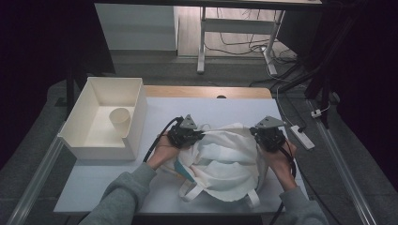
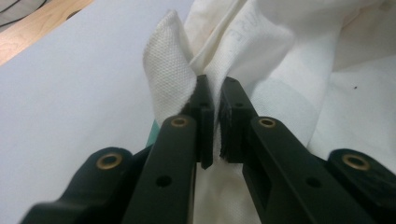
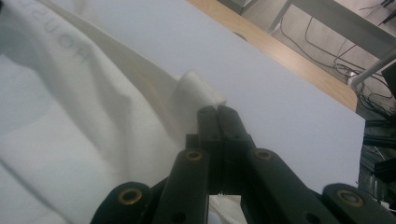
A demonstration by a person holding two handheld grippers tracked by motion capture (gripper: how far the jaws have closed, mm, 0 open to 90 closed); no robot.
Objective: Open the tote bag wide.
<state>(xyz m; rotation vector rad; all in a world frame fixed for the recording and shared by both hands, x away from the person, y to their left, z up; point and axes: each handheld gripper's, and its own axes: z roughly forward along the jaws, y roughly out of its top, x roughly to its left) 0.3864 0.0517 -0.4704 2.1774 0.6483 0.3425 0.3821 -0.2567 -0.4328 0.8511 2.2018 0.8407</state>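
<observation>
Both forearms, in grey sleeves, are entering from the lower edge of the high view and angling inward. The left hand [image 1: 162, 149] is gripping the left gripper [image 1: 187, 136], whose jaws are standing nearly closed, pinching a fold of fabric. The right hand [image 1: 281, 159] is gripping the right gripper [image 1: 268, 136], whose jaws are pressing together on a fabric edge.

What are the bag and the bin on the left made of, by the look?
Bag: woven cloth, off-white and matte, likely cotton or canvas; the left gripper view shows a plain weave in the edge beside the fingers, and it creases softly. Bin: rigid cream walls, smooth with a slight sheen, probably moulded plastic. The cup inside it looks like paper or plastic; too small to tell.
</observation>
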